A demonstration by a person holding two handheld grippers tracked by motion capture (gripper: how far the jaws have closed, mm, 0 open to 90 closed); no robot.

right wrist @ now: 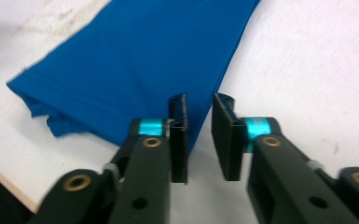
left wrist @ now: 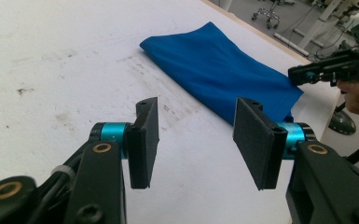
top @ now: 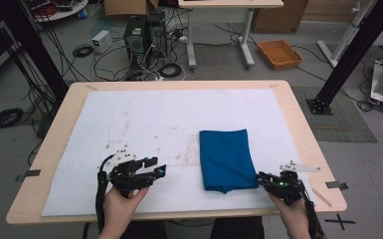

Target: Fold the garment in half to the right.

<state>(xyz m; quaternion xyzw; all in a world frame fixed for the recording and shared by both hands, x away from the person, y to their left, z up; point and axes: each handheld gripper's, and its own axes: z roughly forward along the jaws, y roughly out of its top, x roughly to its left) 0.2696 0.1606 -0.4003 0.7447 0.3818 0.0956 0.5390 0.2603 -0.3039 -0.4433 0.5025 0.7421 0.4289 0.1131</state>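
I judge the blue cloth [right wrist: 135,56] folded (neatly); right gripper [right wrist: 199,135] jaws narrowly apart at its edge, left gripper [left wrist: 196,140] jaws wide, empty.

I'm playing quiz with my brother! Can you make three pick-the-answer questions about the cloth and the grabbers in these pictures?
1. Where does the blue cloth lie on the white mat?
A. right half, near the front
B. far left corner
C. on the floor

2. How many cloths lie on the mat?
A. three
B. one
C. two

3. How are the jaws of the left gripper?
A. shut on the cloth
B. shut on a cup
C. open, with nothing between them

Answers:
1 A, the high view shows it right of the middle, close to the right gripper.
2 B, a single folded blue cloth is there.
3 C, the left gripper view shows bare mat in the gap.
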